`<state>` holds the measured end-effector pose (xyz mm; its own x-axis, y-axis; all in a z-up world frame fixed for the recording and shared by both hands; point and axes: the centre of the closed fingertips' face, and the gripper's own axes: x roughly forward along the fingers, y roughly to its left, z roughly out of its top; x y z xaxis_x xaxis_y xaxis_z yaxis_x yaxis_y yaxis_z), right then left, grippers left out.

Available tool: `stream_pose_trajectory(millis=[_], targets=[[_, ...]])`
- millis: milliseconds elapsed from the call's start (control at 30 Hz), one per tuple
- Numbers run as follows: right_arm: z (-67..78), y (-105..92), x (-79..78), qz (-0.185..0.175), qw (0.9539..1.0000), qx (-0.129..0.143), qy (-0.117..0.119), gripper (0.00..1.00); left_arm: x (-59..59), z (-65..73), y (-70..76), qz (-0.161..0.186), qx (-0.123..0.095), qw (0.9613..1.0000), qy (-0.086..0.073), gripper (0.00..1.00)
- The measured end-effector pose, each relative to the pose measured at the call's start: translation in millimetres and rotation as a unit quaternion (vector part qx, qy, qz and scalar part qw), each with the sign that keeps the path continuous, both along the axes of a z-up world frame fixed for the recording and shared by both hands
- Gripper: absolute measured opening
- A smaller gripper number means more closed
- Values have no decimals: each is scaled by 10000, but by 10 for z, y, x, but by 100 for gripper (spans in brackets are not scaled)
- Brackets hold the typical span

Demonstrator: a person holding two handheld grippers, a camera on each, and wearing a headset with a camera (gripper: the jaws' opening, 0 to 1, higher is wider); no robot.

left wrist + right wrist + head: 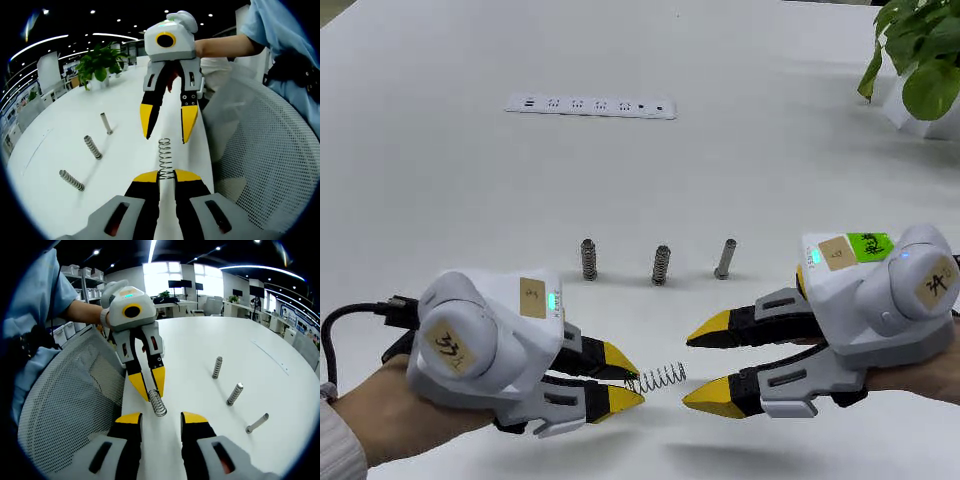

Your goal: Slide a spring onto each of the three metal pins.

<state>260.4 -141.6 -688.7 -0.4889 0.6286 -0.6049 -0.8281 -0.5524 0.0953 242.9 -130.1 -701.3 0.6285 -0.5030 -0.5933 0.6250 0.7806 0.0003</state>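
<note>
Three metal pins stand in a row on the white table. The left pin (588,259) and the middle pin (661,265) each wear a spring; the right pin (725,258) is bare. My left gripper (626,382) is shut on one end of a loose spring (657,378), which points out toward my right gripper (705,367). That one is open, its yellow tips just off the spring's free end. The left gripper view has the spring (164,159) rising from the shut tips (165,176); the right gripper view shows it (157,403) held by the other gripper.
A white power strip (590,105) lies at the back of the table. A potted green plant (920,60) stands at the far right corner. A black cable (345,325) trails from the left gripper. A mesh chair back (255,165) is beside the table edge.
</note>
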Motion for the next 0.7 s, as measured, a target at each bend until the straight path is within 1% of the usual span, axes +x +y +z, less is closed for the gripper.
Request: stream_pose_trajectory(millis=[100, 167, 233, 267, 333, 433, 500, 600, 667, 700], targets=[[-1, -4, -51, 53, 10000, -35, 64, 27, -12, -4, -9, -71, 32, 10000, 2, 10], [-12, -2, -55, 47, 9999, -52, 75, 27, -15, -11, -9, -103, 37, 9999, 9, 10], [-23, -24, -74, 111, 9998, -105, 130, 24, -15, -15, -7, -135, 44, 9999, 4, 10], [-17, -23, -83, 96, 9997, -115, 206, 22, -13, -17, -5, -142, 24, 9999, 4, 10], [-11, -20, -89, 59, 9995, -147, 256, 21, -11, -21, 0, -160, 18, 9999, 8, 10], [-8, -19, -85, 78, 9996, -131, 231, 20, -5, -23, -3, -181, -18, 9998, 4, 10], [-7, -21, -87, 58, 9995, -161, 275, 17, -3, -23, -8, -206, -11, 9998, -3, 10], [-6, -7, -81, -32, 9992, -201, 358, 16, 4, -33, -16, -217, -21, 9998, 8, 10], [-4, 2, -74, -45, 9993, -173, 328, 13, 9, -47, -7, -196, -6, 9998, 27, 10], [-1, 14, -74, -101, 9991, -186, 372, 12, 10, -52, -7, -194, -10, 9998, 35, 10]])
